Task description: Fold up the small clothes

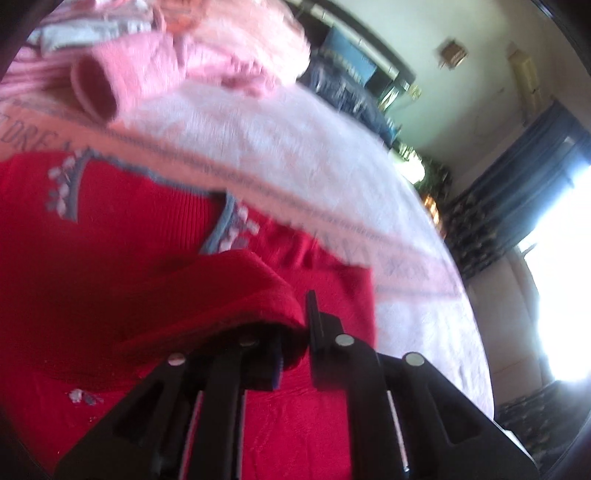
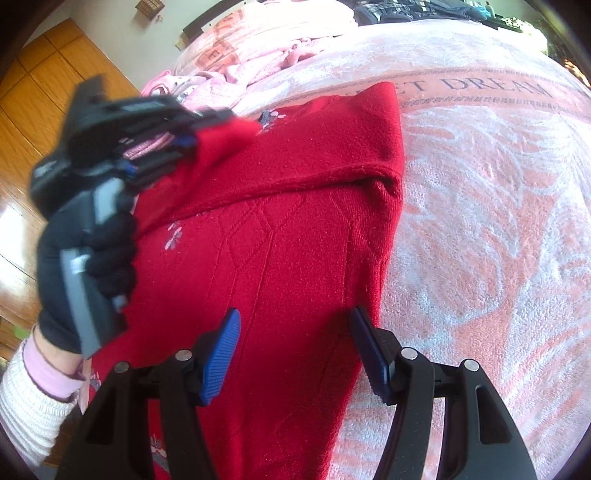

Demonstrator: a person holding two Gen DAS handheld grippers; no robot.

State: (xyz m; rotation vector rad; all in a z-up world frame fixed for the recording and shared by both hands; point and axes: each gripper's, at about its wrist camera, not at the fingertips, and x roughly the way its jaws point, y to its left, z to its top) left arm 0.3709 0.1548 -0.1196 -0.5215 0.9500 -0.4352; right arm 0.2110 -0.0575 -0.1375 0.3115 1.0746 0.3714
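A red knitted sweater [image 1: 129,229] with grey-blue neck trim and pale flower embroidery lies on a pink and white blanket [image 1: 295,147]. My left gripper [image 1: 295,325] is shut on a red sleeve fold, which it lifts over the body; the fabric hides one finger. In the right wrist view the sweater [image 2: 295,221] lies lengthwise with one side folded in. The left gripper [image 2: 192,136] shows at upper left, held by a black-gloved hand [image 2: 92,251], still gripping the sleeve end. My right gripper [image 2: 295,354] hovers open over the lower part of the sweater, with nothing between its blue pads [image 2: 221,358].
A pile of pink clothes [image 1: 166,55] lies at the far end of the blanket [image 2: 480,221], and shows again as a pink pile [image 2: 258,62] in the right wrist view. Dark clothes [image 2: 424,9] lie behind. A wooden wardrobe [image 2: 55,92] stands left. A bright window with a blue curtain [image 1: 517,177] is on the right.
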